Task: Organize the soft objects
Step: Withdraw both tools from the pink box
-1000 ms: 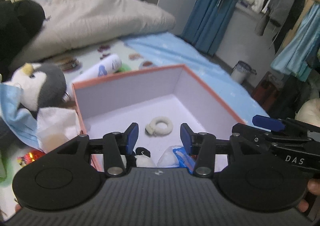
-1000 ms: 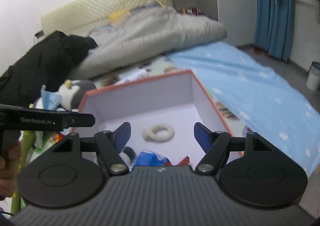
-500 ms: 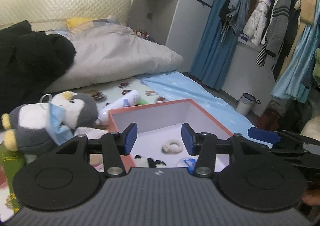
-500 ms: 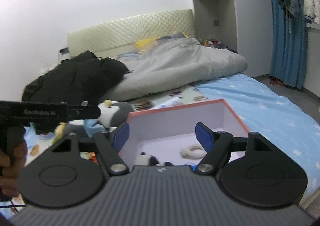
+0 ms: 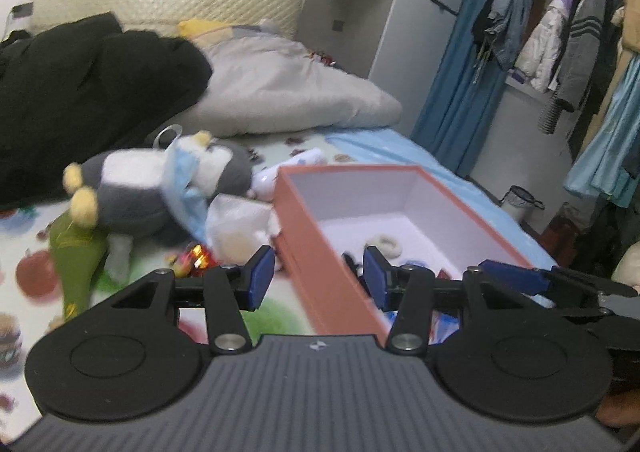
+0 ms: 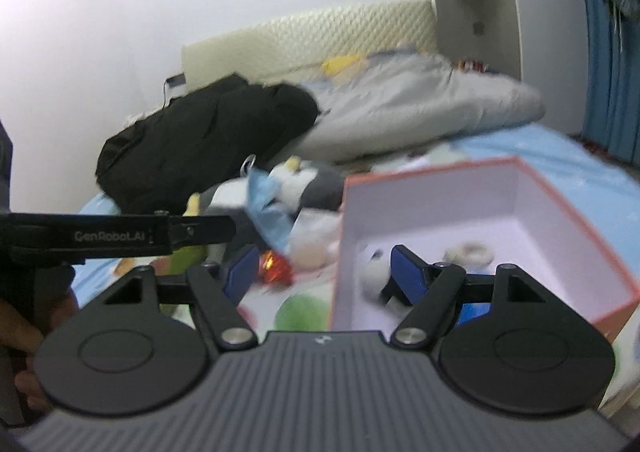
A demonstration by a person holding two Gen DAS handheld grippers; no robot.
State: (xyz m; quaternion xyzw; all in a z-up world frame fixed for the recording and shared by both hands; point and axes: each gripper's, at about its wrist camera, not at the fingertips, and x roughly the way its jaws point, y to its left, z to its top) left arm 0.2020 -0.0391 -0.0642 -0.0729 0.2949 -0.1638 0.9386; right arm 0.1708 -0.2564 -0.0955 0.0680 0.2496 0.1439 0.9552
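Both hand-held grippers, left [image 5: 316, 276] and right [image 6: 324, 272], spread, empty. I'm between picks; next target: grey-white plush penguin [image 5: 160, 188] into orange-rimmed cardboard box [image 5: 320, 252].

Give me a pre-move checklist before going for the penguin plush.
1. Left gripper fingers empty and apart: ok.
2. Right gripper fingers empty and apart: ok.
3. Penguin plush reachable, lying outside the box: ok.
4. Blue mask draped on the plush, may snag: not ok.
5. Box open, with floor space left beside the white ring: ok.
6. Views sharp enough to aim: not ok, both blurred.
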